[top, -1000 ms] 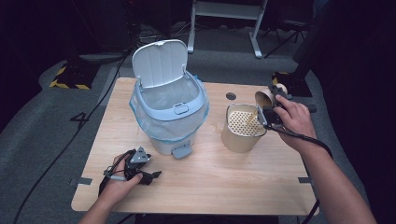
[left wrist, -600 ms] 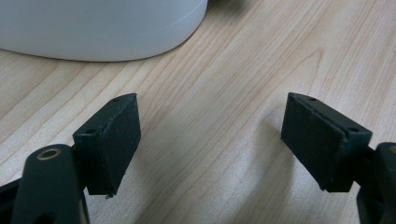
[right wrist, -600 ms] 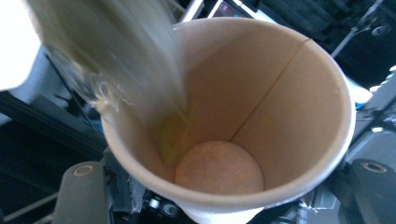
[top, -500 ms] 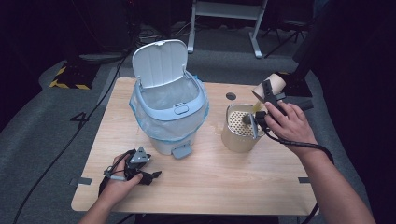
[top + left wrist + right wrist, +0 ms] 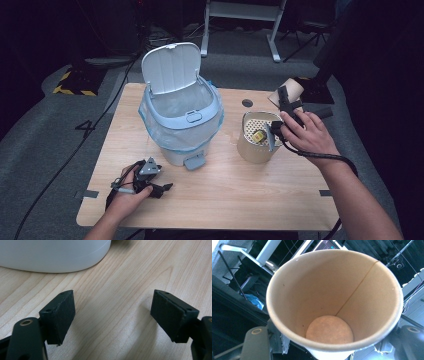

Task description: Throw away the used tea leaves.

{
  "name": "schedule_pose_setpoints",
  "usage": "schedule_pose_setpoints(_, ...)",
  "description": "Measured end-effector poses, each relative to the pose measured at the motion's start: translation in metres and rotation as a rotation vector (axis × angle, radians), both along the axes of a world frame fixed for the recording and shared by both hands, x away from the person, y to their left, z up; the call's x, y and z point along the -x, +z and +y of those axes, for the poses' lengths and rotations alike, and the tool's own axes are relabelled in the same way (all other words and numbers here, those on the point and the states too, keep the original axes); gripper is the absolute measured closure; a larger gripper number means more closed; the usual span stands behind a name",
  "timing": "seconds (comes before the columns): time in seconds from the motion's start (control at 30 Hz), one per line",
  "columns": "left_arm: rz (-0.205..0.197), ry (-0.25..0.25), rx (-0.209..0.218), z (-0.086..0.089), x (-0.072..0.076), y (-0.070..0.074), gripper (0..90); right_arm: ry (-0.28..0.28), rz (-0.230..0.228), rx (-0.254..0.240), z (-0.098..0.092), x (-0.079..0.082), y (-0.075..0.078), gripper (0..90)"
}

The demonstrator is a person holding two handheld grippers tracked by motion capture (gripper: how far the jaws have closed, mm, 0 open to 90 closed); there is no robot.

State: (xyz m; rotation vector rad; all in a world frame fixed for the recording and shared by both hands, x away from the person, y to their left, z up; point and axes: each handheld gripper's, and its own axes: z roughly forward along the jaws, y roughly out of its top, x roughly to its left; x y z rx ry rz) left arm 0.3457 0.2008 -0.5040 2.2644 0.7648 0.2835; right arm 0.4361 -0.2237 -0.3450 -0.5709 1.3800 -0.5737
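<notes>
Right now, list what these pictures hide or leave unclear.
- Bin interior: high view, liner and rim hide its bottom.
- Yellow item in the perforated container: too small to identify.
- Paper cup: right gripper view, it hides the fingers' grip.
- Left gripper: open over bare table.

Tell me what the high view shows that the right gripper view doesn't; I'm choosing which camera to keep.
High view: the pedal bin with its lid up, the perforated beige canister, and the left claw resting on the table. Right gripper view: the cup's empty inside, with its seam and round bottom. Both: the paper cup, held in the right claw.
</notes>
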Motion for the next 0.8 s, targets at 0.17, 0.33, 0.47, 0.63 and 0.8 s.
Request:
schedule_pose_setpoints(0.17,0.000,0.000,0.000,0.000,0.000,0.000,20.3,0.004,-0.002,0.012,0.001,0.001,-0.001,30.9)
schedule_pose_setpoints(0.33,0.000,0.000,0.000,0.000,0.000,0.000,20.3,0.011,0.014,0.014,0.001,0.001,-0.003,30.8)
schedule_pose_setpoints(0.47,0.001,0.000,0.001,0.000,0.000,0.000,20.2,0.007,0.023,0.016,0.001,-0.001,-0.002,30.8)
schedule_pose_setpoints(0.63,0.001,0.001,0.001,0.000,0.000,0.000,20.2,0.001,0.027,-0.039,-0.004,-0.002,0.003,30.8)
schedule_pose_setpoints(0.8,0.001,0.001,0.001,0.000,0.000,0.000,20.2,0.005,0.107,-0.180,-0.009,-0.002,0.005,30.6)
